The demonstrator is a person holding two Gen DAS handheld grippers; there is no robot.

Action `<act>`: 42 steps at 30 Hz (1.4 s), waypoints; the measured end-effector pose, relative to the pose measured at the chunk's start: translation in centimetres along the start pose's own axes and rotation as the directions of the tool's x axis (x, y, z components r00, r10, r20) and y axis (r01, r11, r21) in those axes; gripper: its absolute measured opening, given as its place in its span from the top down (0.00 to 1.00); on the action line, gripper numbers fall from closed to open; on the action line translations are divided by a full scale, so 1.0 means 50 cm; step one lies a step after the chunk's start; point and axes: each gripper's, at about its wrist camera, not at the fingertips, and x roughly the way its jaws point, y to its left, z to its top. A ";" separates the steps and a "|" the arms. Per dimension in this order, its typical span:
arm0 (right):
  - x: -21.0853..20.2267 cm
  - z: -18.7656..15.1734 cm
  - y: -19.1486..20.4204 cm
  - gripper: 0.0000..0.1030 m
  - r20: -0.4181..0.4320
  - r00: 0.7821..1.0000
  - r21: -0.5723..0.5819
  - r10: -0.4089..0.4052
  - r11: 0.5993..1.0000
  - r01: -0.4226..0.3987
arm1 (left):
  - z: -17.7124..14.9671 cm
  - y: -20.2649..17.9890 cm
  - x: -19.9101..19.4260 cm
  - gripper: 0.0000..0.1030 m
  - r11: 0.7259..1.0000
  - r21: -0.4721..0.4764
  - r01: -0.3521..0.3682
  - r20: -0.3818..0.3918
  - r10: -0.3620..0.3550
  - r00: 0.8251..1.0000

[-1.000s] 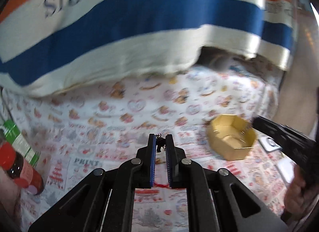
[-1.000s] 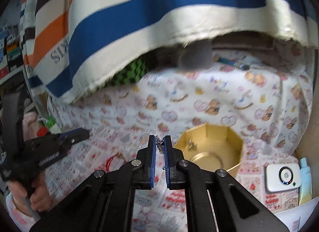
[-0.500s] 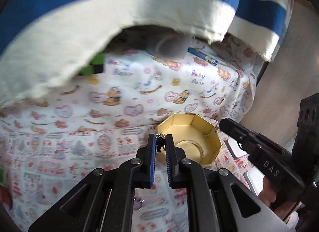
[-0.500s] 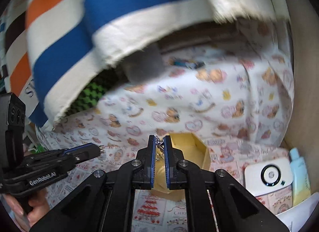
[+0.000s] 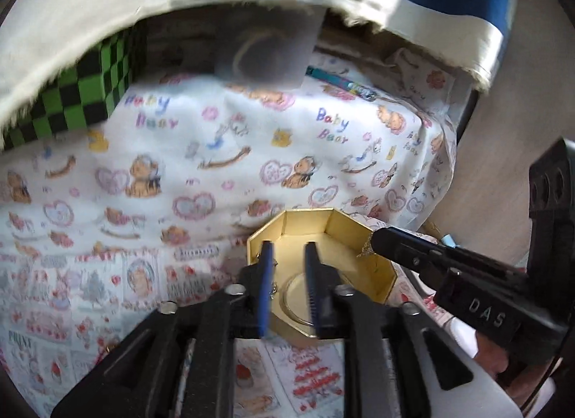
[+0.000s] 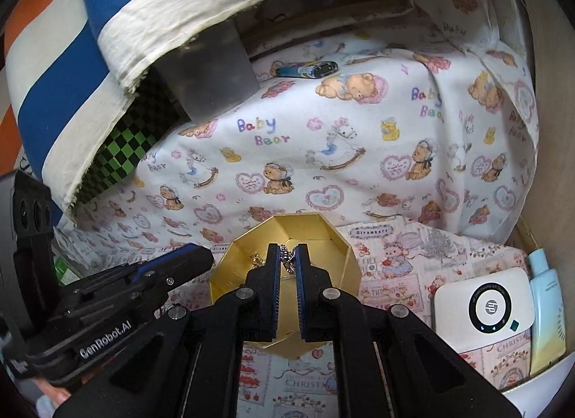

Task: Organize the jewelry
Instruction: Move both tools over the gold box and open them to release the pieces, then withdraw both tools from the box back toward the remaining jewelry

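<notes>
A gold octagonal box [image 5: 359, 234] [image 6: 316, 227] stands open on the printed cloth. My left gripper [image 5: 288, 252] is open just over the box; a small silver jewelry piece [image 5: 274, 286] hangs by its left finger inside the box. My right gripper [image 6: 286, 254] is nearly shut on a silver chain [image 6: 285, 260] and holds it over the box. Another small gold piece [image 6: 257, 258] lies inside the box at its left wall. The right gripper's tip also shows in the left wrist view [image 5: 381, 242], with the chain at it.
A striped towel [image 6: 107, 22] overhangs at the back, with a green checkered box [image 5: 90, 91] and a grey container [image 6: 212, 73] beneath. A white round-dial device [image 6: 485, 306] and a pale blue tube [image 6: 546, 303] lie right of the box. A pen [image 5: 341, 83] lies far back.
Both grippers moved forward over the gold box. My left gripper opened and let go of its jewelry piece into the box. The right gripper stays closed on the chain.
</notes>
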 end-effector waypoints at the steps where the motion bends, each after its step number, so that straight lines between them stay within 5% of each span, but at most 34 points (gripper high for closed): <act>1: 0.000 0.002 -0.001 0.92 -0.001 1.000 0.000 0.000 1.000 0.000 | 0.001 0.002 -0.004 0.67 1.000 -0.004 -0.021 0.014 0.021 1.000; 4: 0.000 0.000 0.002 0.92 0.001 1.000 -0.005 -0.013 1.000 0.013 | 0.009 0.021 -0.023 0.64 0.999 -0.031 -0.041 0.038 0.042 0.998; 11: -0.026 0.001 0.032 0.84 0.042 0.999 -0.058 -0.022 0.998 0.024 | -0.005 0.071 -0.127 0.37 0.990 -0.003 -0.138 0.115 0.137 0.984; 18: -0.065 -0.002 0.057 0.73 0.126 0.992 -0.079 -0.023 0.996 0.033 | -0.040 0.137 -0.239 0.13 0.966 -0.010 -0.257 0.220 0.253 0.942; 22: -0.082 -0.014 0.096 0.45 0.210 0.976 -0.155 -0.065 0.983 0.098 | -0.071 0.171 -0.252 0.10 0.957 -0.017 -0.290 0.247 0.286 0.926; 27: -0.079 -0.023 0.118 0.38 0.216 0.975 -0.182 -0.058 0.978 0.099 | -0.099 0.235 -0.202 0.10 0.964 -0.109 -0.243 0.144 0.258 0.956; 32: -0.068 -0.030 0.124 0.30 0.210 0.971 -0.177 -0.117 0.972 0.155 | -0.123 0.304 -0.148 0.10 0.917 -0.250 -0.311 0.019 0.325 0.945; 36: -0.069 -0.036 0.126 0.15 0.236 0.962 -0.177 -0.138 0.967 0.183 | -0.134 0.346 -0.162 0.10 0.903 -0.374 -0.210 0.001 0.227 0.974; 42: -0.069 -0.054 0.157 0.14 0.301 0.929 -0.237 -0.217 0.926 0.293 | -0.135 0.346 -0.153 0.10 0.899 -0.338 -0.280 -0.033 0.286 0.958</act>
